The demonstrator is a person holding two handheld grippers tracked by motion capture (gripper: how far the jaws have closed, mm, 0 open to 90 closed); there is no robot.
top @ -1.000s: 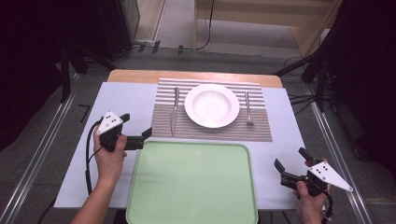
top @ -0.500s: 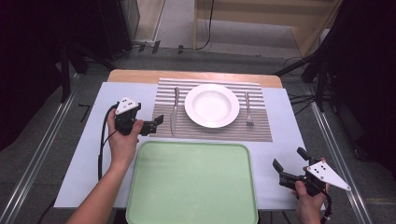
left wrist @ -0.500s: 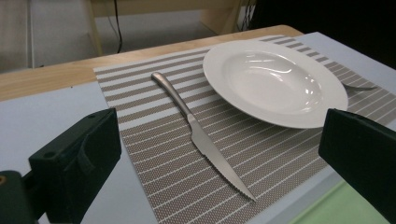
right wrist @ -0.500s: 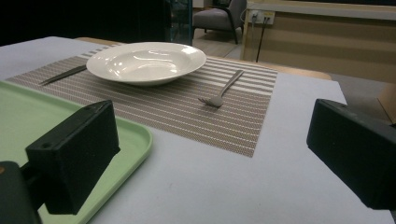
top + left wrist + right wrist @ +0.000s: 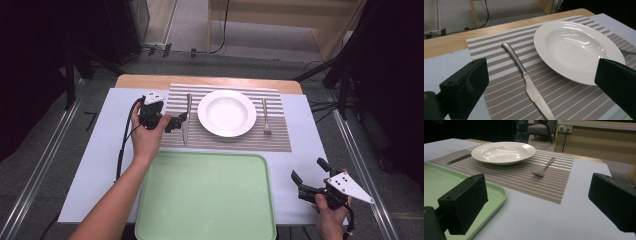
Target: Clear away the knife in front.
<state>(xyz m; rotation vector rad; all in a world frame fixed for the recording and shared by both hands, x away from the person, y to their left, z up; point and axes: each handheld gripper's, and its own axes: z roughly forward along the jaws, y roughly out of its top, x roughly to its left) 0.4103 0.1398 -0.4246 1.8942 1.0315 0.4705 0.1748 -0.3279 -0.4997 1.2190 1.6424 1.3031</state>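
My left gripper [image 5: 176,121] has moved up from the tray's [image 5: 150,200] left edge to the knife [image 5: 529,86], jaws wide. I should straddle its handle squarely before closing. My right gripper [image 5: 306,182] waits open.

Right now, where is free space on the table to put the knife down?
The green tray is bare throughout. The blue sheet left of the placemat is also free. The placemat is crowded: knife, plate, fork, with the left gripper at the knife.
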